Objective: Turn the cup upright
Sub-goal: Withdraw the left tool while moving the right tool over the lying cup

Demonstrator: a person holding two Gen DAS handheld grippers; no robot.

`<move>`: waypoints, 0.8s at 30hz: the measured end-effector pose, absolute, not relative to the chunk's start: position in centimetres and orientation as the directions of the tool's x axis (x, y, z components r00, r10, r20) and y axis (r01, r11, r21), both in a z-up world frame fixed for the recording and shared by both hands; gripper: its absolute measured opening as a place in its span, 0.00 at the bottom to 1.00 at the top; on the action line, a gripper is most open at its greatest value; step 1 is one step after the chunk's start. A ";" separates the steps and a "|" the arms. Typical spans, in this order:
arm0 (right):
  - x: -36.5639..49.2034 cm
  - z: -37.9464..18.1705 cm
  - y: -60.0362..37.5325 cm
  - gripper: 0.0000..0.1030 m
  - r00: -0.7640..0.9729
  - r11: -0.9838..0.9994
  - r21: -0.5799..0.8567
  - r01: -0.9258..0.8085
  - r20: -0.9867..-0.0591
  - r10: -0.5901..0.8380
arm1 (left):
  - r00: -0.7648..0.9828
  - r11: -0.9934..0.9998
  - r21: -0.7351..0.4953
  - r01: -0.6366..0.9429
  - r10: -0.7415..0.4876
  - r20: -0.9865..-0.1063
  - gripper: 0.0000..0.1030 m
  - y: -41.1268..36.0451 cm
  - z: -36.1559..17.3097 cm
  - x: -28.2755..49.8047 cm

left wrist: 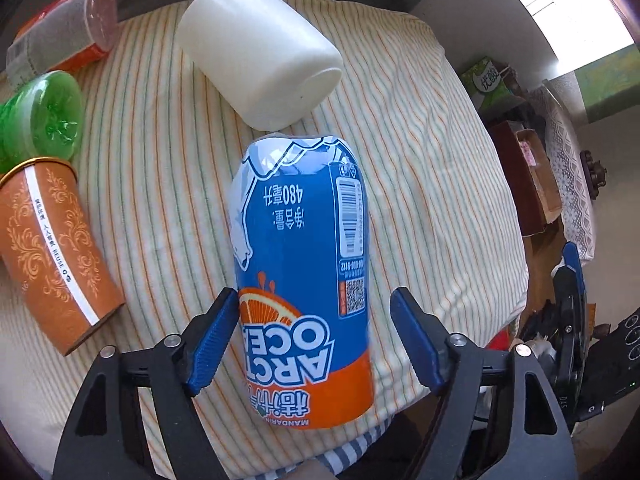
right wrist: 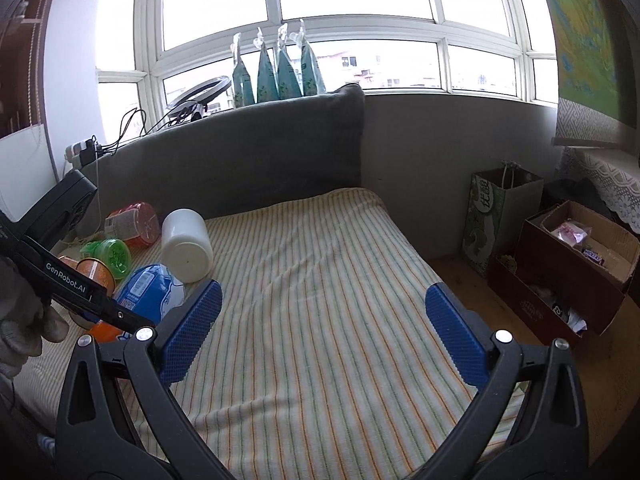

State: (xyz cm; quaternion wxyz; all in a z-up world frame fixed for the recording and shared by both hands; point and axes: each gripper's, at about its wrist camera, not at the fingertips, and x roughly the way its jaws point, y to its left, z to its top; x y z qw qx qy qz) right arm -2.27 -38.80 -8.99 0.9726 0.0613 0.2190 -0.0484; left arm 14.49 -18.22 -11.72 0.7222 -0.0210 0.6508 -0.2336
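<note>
A blue and orange cup [left wrist: 300,272] with upside-down "ARCTIC OCEAN" print lies on the striped towel [left wrist: 400,160], its orange end toward me. My left gripper [left wrist: 316,336] is open, its blue pads on either side of the cup's near end; the left pad [left wrist: 214,340] is close to the cup, the right pad [left wrist: 416,344] stands apart. In the right wrist view the same cup [right wrist: 148,296] lies at the left, partly behind the left gripper's arm. My right gripper [right wrist: 324,332] is open and empty above the towel [right wrist: 320,280].
A white cup [left wrist: 260,48] lies on its side just beyond the blue cup, also seen in the right wrist view [right wrist: 186,244]. An orange patterned cup [left wrist: 52,252], a green cup [left wrist: 44,120] and a red cup [left wrist: 68,28] lie at the left. Boxes [right wrist: 572,264] and a bag [right wrist: 496,220] stand on the floor at right.
</note>
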 end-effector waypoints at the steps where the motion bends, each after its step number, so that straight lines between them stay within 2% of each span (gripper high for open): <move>1: -2.1 -8.8 -38.5 1.00 0.901 0.992 0.085 0.098 -0.430 -0.052 | 0.050 0.889 -0.328 0.319 -0.361 -0.931 0.75 -18.2 -11.7 14.4; 5: -1.5 -8.1 -37.2 1.00 0.905 0.999 0.007 -0.037 -0.424 0.037 | 0.082 0.887 -0.319 0.333 -0.364 -0.928 0.75 -17.3 -11.1 14.1; 12: 1.0 -7.1 -34.2 1.00 0.827 0.894 -0.155 -0.421 -0.470 0.308 | 0.178 0.887 -0.294 0.355 -0.373 -0.911 0.75 -14.9 -8.5 12.8; 15: 2.1 -7.3 -31.9 1.00 0.763 0.752 -0.295 -0.589 -0.509 0.398 | 0.232 0.903 -0.286 0.321 -0.368 -0.901 0.76 -12.7 -7.5 12.3; 19: 3.2 -7.1 -28.0 1.00 0.654 0.467 -0.460 -0.755 -0.573 0.494 | 0.260 0.922 -0.306 0.238 -0.364 -0.894 0.76 -8.9 -7.4 11.4; 23: 3.3 -8.5 -24.2 1.00 0.560 0.129 -0.581 -0.804 -0.665 0.494 | 0.267 0.932 -0.334 0.144 -0.361 -0.893 0.76 -5.6 -7.7 10.4; 24: 3.4 -9.0 -23.6 0.96 0.543 0.058 -0.592 -0.804 -0.690 0.480 | 0.276 0.936 -0.330 0.126 -0.353 -0.894 0.76 -4.9 -7.7 10.0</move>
